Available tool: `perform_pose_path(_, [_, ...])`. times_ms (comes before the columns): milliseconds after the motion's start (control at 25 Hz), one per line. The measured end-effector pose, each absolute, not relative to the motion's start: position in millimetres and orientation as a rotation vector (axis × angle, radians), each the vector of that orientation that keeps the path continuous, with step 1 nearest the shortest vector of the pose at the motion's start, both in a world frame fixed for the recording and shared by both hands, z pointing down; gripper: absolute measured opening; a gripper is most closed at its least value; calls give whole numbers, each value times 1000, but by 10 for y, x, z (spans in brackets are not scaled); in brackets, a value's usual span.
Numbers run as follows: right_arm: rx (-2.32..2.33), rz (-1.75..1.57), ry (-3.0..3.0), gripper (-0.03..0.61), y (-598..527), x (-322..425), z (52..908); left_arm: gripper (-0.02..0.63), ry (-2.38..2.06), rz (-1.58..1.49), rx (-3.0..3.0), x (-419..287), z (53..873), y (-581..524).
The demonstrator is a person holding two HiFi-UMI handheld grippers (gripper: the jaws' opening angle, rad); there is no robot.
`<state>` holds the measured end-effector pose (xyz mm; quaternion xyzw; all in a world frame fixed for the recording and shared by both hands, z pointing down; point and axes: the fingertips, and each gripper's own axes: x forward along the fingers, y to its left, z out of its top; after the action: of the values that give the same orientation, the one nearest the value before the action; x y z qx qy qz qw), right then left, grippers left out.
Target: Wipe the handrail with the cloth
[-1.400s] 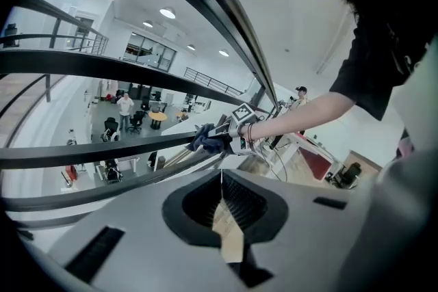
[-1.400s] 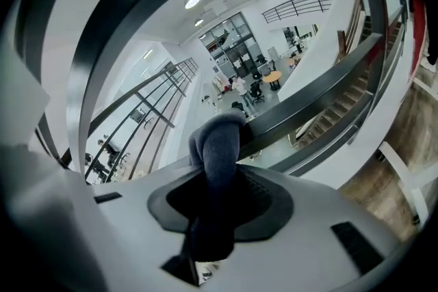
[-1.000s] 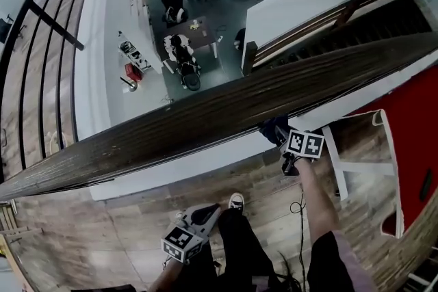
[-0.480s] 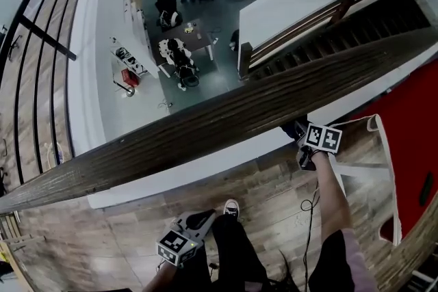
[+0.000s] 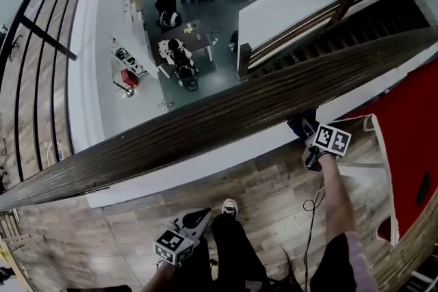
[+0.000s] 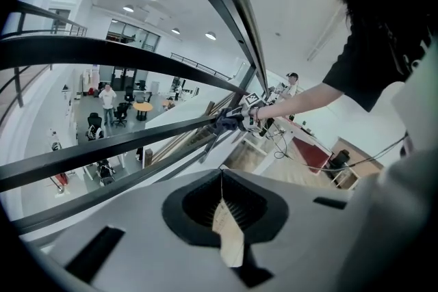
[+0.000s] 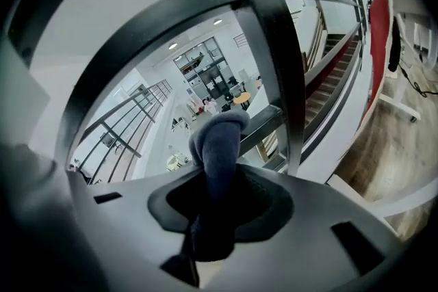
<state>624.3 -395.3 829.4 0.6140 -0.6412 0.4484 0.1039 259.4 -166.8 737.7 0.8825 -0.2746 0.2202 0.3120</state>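
Dark blue cloth is sitting pinched in the right claw, meeting the wooden handrail's near edge at four o'clock for wiping. The left claw is hanging clenched and empty at seven o'clock, apparently unneeded.

Dark wooden handrail runs diagonally; dark blue cloth bunched, at its near edge.

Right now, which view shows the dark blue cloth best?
The right gripper view: the dark blue cloth fills the centre, clamped between the jaws. The head view shows a scrap at the wooden handrail; the left gripper view, a distant speck.
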Motion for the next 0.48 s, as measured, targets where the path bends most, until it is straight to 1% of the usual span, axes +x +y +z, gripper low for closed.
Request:
perform_pose_path(240, [1824,1309,-2020,104,-3539,5860,7917,5,-732,521,2371,2555,7197,-1603])
perform_pose_path(480, [1987,1444,-2030,104,-2772,5389,7508,5,-738,499,2396,2240,6926,-1313])
